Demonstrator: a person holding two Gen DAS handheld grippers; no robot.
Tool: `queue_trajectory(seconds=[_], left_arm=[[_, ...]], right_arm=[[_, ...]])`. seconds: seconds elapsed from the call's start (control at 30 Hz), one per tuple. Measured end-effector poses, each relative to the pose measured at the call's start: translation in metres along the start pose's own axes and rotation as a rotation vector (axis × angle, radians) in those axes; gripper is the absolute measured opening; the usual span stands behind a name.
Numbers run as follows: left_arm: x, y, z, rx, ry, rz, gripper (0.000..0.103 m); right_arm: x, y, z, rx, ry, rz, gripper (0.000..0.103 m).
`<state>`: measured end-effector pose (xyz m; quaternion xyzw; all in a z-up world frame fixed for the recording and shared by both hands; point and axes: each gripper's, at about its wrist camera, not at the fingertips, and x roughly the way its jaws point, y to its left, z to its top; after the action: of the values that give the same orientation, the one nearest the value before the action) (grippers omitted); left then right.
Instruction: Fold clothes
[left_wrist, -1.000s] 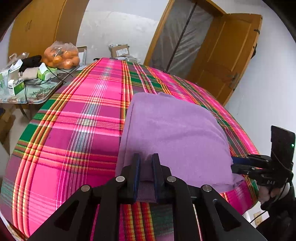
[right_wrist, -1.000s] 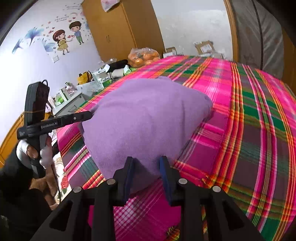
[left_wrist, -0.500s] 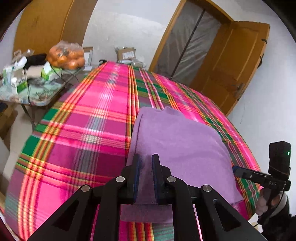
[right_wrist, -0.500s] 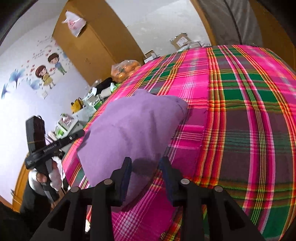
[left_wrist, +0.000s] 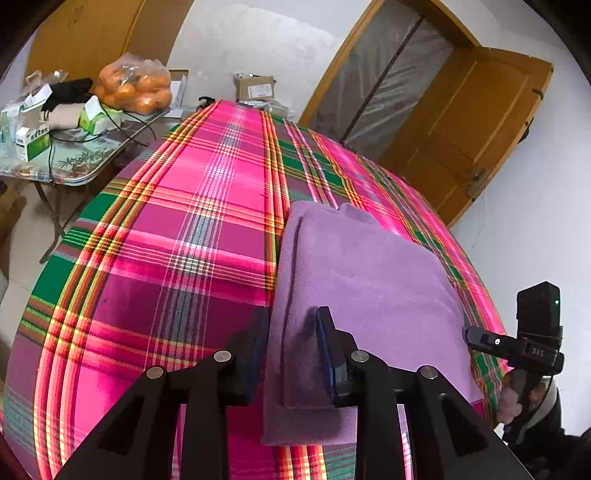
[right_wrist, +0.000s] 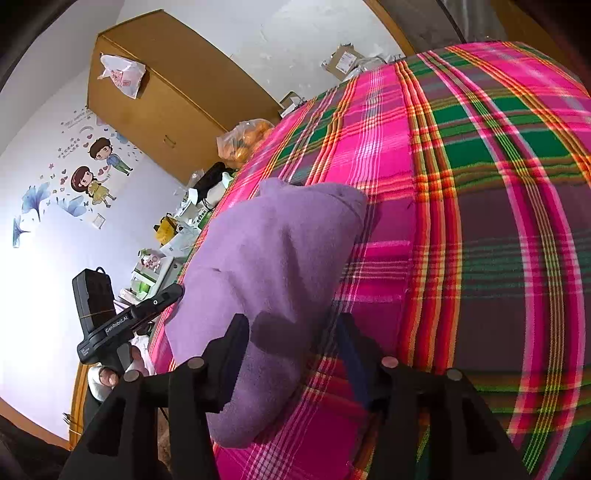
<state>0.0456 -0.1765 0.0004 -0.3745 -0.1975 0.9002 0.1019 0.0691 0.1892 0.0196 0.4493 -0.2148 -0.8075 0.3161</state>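
A folded purple garment lies flat on the pink and green plaid bed cover. It also shows in the right wrist view. My left gripper is open, its jaws standing either side of the garment's near left edge. My right gripper is open over the garment's near right corner. The right gripper shows in the left wrist view, beside the garment's right edge. The left gripper shows in the right wrist view, at the garment's left side.
A side table with boxes, cables and a bag of oranges stands left of the bed. A wooden door is at the back right. A wooden wardrobe stands by the wall.
Both grippers have opened and let go of the garment. The garment has dropped from a raised, bulging fold to lying flat on the bed. Both grippers have lifted and drawn back a little.
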Motion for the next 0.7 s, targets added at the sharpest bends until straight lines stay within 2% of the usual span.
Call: queue_trajectory(seconds=[0.17, 0.2, 0.23, 0.3, 0.43, 0.7], left_arm=[[0.013, 0.004, 0.005, -0.023, 0.044, -0.037, 0.029], [0.015, 0.005, 0.006, -0.029, 0.049, -0.047, 0.032], [0.017, 0.006, 0.006, -0.036, 0.055, -0.058, 0.041], [0.021, 0.007, 0.008, -0.059, 0.061, -0.086, 0.045], [0.029, 0.001, 0.013, -0.056, 0.071, -0.114, 0.046], [0.031, -0.007, 0.011, -0.051, 0.072, -0.098, 0.046]], right_arm=[[0.002, 0.001, 0.001, 0.001, 0.011, 0.008, 0.051], [0.003, 0.002, 0.002, -0.001, 0.014, 0.010, 0.051], [0.006, 0.003, 0.003, -0.003, 0.017, 0.012, 0.052], [0.010, 0.005, 0.006, -0.008, 0.025, 0.014, 0.052], [0.020, 0.010, 0.012, -0.012, 0.035, 0.023, 0.056], [0.021, 0.011, 0.013, 0.012, 0.032, 0.037, 0.057]])
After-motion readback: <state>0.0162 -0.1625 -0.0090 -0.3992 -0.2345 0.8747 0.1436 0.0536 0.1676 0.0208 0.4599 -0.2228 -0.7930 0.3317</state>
